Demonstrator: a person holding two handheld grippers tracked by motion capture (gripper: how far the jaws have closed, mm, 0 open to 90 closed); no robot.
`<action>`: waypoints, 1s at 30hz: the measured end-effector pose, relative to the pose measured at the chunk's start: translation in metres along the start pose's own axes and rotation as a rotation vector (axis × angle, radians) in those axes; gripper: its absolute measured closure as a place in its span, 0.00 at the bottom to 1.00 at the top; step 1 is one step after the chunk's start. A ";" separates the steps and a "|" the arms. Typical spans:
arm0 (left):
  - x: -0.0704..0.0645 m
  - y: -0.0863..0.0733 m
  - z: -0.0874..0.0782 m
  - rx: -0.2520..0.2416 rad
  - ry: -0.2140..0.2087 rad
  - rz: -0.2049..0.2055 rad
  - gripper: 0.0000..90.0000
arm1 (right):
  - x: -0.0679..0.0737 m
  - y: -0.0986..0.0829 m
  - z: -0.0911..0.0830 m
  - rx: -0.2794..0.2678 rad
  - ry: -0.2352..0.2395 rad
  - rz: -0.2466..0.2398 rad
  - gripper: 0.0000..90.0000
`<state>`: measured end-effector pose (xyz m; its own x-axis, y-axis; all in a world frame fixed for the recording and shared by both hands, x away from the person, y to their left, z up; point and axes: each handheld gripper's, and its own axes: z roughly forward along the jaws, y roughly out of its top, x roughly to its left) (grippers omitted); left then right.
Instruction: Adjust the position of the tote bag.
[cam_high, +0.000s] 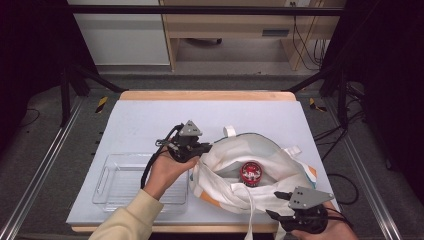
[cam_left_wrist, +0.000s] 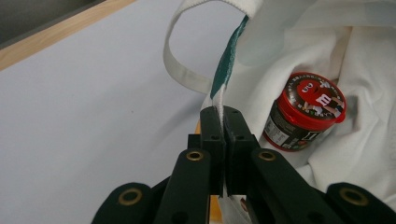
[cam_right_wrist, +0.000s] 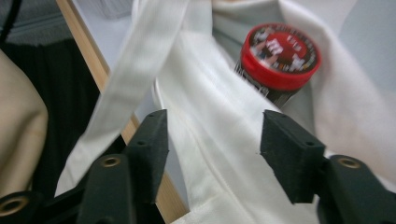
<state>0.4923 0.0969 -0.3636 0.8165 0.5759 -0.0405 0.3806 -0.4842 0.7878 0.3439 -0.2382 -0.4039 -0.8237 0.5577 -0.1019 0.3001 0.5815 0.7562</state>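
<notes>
At table centre-right: white tote bag (cam_high: 250, 165), mouth open, red-lidded candy tub (cam_high: 250, 173) lying inside. Left gripper (cam_left_wrist: 219, 122) clamped on the bag's rim; right gripper (cam_right_wrist: 212, 154) with jaws apart over the near fabric. Advisable: keep the rim taut and lifted while reaching in; clear tray (cam_high: 120, 180) waits left.

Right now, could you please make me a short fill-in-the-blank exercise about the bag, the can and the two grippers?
1. The left gripper has its fingers ____ on the edge of the white bag.
2. The fingers of the right gripper stand ____ over the bag's cloth.
3. The can with the ____ lid lies inside the bag.
4. The clear tray sits to the ____ of the bag in the high view.

Missing words: shut; open; red; left
</notes>
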 end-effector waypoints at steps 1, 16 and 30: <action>0.000 0.000 0.000 0.000 0.000 0.000 0.99 | 0.000 0.000 0.000 0.000 0.000 0.000 0.44; -0.007 -0.011 0.002 0.050 -0.006 0.028 0.98 | -0.058 0.055 -0.014 -0.147 -0.177 0.065 0.35; -0.003 -0.020 -0.002 0.054 -0.007 0.025 0.99 | -0.104 0.067 0.021 -0.036 -0.163 0.095 0.79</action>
<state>0.4811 0.1062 -0.3781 0.8289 0.5589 -0.0260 0.3829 -0.5328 0.7546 0.4600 -0.2445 -0.3560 -0.7029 0.6993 -0.1305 0.3528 0.5020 0.7896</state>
